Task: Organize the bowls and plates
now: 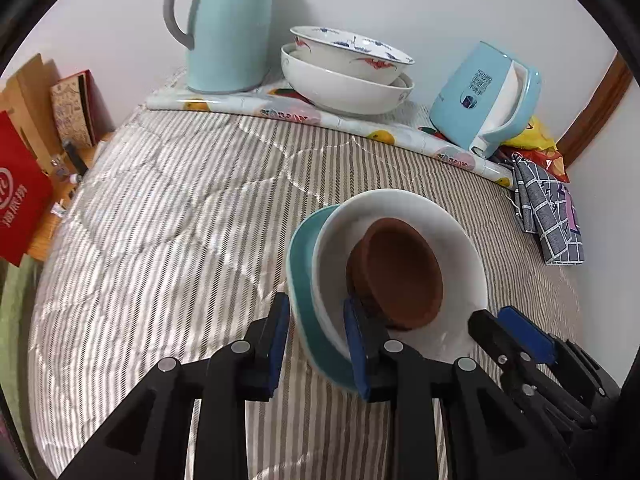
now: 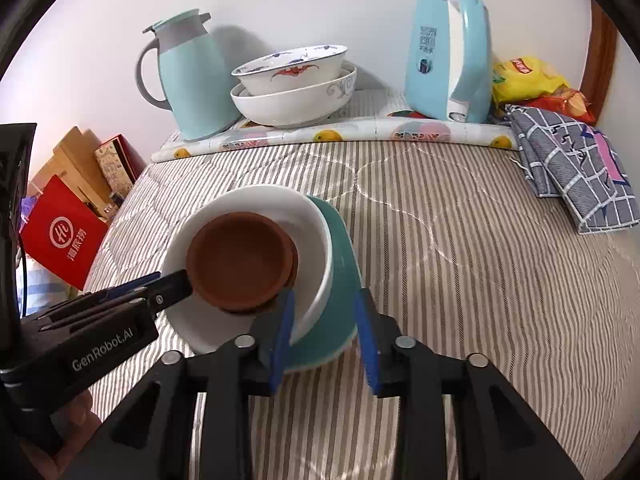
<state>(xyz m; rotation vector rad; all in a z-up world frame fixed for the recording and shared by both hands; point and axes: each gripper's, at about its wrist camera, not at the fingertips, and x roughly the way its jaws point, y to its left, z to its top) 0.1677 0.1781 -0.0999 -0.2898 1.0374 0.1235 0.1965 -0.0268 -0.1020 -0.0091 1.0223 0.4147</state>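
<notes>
Nested stack, near centre of striped cloth: brown bowl (image 2: 240,260) in white bowl (image 2: 312,216) in teal bowl (image 2: 344,280). Left gripper (image 1: 316,344) and right gripper (image 2: 326,336) straddle opposite rims, jaws parted, gripping nothing. Release step, judged; next calls for withdrawing clear.

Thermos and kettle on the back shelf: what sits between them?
Between the thermos and the kettle sit two nested bowls, the patterned one inside the plain white one. The right wrist view shows it best.

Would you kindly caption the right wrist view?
Open right gripper straddling a teal bowl's rim, white bowl nested inside.
</notes>
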